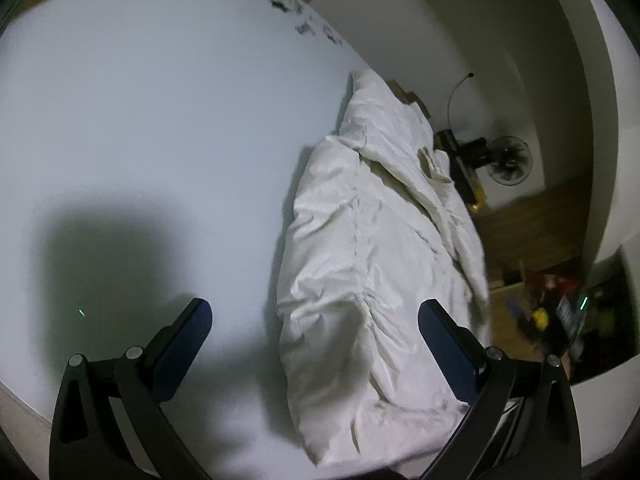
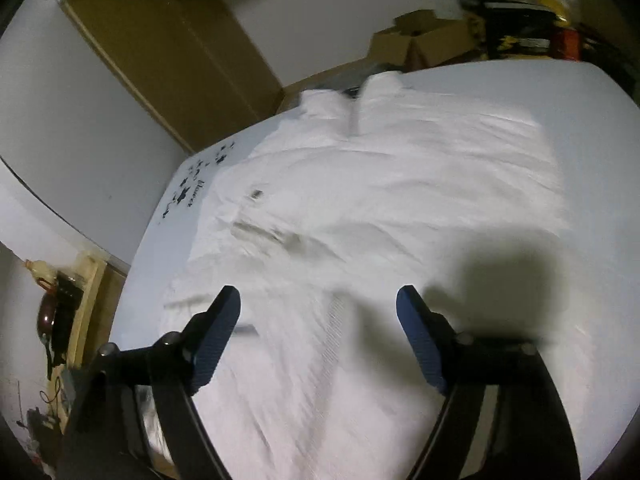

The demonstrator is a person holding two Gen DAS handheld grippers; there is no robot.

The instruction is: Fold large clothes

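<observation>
Left gripper [image 1: 316,312]: its jaws are standing wide apart with nothing between the blue pads; it is hovering above the near part of the table, pointing down at a slant.
Right gripper [image 2: 319,300]: its jaws are also standing wide, with no cloth pinched between them; it is hanging over the near part of the garment, and the view is smeared with motion blur.
White garment [image 1: 372,248]: in the left wrist view it is lying bunched and folded lengthwise along the right-hand edge of the table, its far end reaching toward the far corner. In the right wrist view the white garment [image 2: 360,208] is spreading across most of the tabletop, with two ends lying at the far edge.
White table [image 1: 140,120]: a broad bare stretch is lying open to the left of the cloth; a dark shadow is falling on its near part.
Black markings [image 1: 288,8]: these are sitting near the far edge of the tabletop, just clear of the cloth.
Table edges: the right edge is dropping off just beside the garment toward a wooden floor [image 1: 532,220].
Surroundings: a fan [image 1: 510,156] is standing beyond the right edge, and cardboard boxes [image 2: 412,44] are sitting past the far edge.
</observation>
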